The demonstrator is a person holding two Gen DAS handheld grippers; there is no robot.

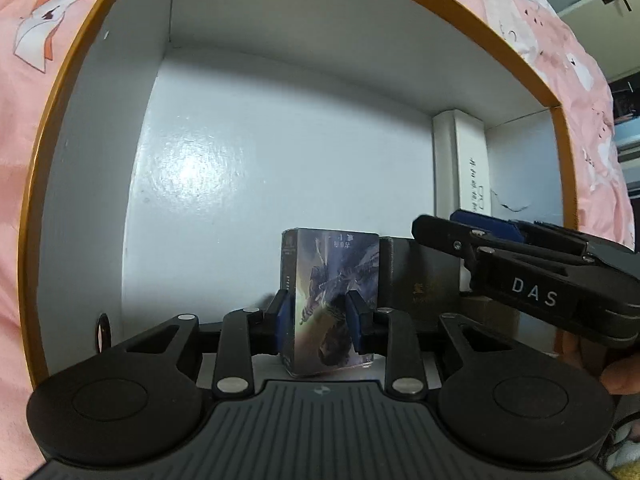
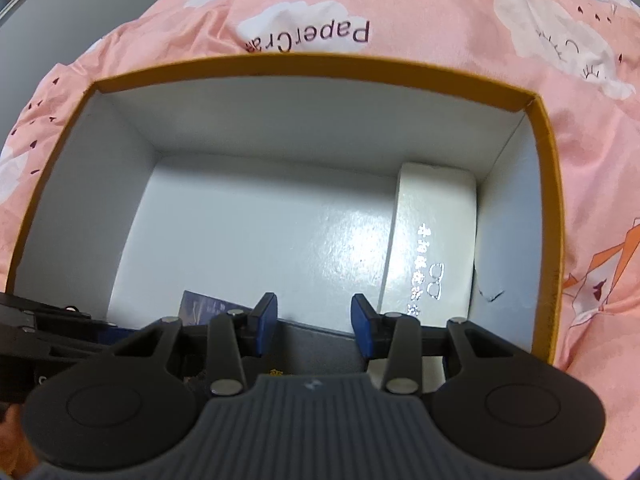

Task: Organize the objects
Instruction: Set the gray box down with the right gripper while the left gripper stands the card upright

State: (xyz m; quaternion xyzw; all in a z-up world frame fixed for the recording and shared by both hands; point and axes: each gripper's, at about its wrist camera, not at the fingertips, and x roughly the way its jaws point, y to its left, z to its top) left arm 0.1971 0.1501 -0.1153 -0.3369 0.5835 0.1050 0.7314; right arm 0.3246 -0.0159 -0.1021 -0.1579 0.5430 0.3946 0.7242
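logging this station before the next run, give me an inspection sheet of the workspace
surface: pink printed bedding under an orange-rimmed box.
job's things: picture card box, dark box, white glasses box, all inside.
clutter: nothing seen.
grippers: left tool pads against the picture card box; right tool jaws apart above the dark box, holding nothing.
cables: nothing seen.
surroundings: room furniture beyond the bedding, unclear.

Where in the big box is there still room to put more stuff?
The box floor is bare from its left and far walls across to the white box on the right. The near edge is crowded: picture card box, dark box and both grippers.
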